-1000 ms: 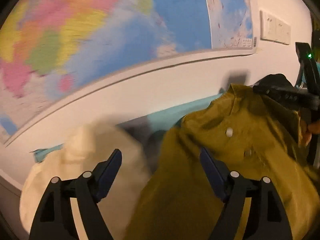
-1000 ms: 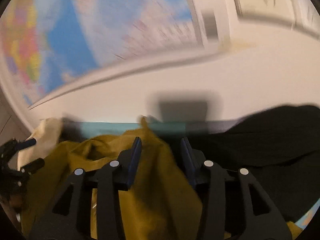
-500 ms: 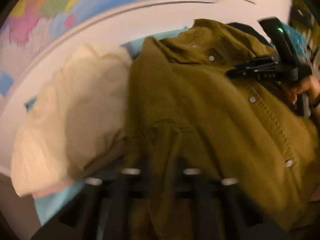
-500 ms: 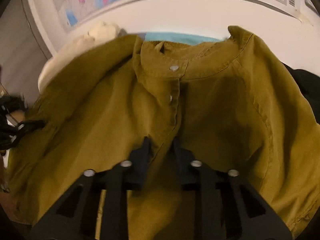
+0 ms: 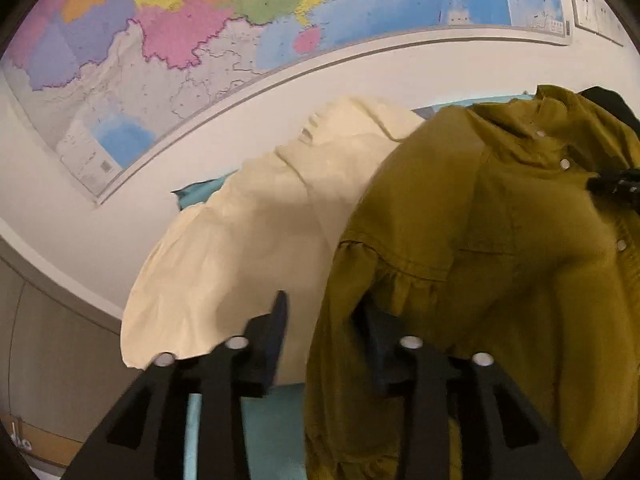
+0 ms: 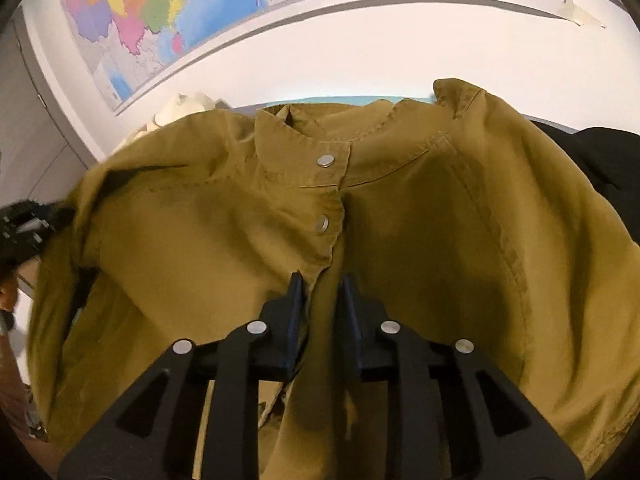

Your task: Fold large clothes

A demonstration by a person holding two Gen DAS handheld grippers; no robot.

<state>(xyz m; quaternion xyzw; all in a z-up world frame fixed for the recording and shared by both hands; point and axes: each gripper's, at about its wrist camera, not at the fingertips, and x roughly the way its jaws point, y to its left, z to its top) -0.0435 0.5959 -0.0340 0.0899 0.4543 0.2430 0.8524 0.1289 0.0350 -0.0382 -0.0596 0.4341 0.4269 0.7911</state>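
An olive button-up shirt [image 6: 420, 220] lies front up, collar toward the wall. My right gripper [image 6: 322, 280] pinches a ridge of its button placket below the second snap; its jaws are opening, and the cloth still fills the narrow gap. In the left wrist view the same shirt [image 5: 500, 260] hangs at the right. My left gripper [image 5: 320, 308] is opening: the shirt's shoulder edge drapes against the right finger, and the left finger stands apart from it. The left gripper's body [image 6: 24, 220] shows at the shirt's left edge.
A cream garment [image 5: 248, 248] lies heaped left of the shirt on a teal cover [image 5: 272, 420]. A black garment [image 6: 600, 160] lies to the right. Behind them are a white wall and a coloured map [image 5: 200, 20].
The left jaws closed on the shirt half a second ago and now stand apart. Both views have tipped down over the shirt. The right jaws stay narrow around the placket.
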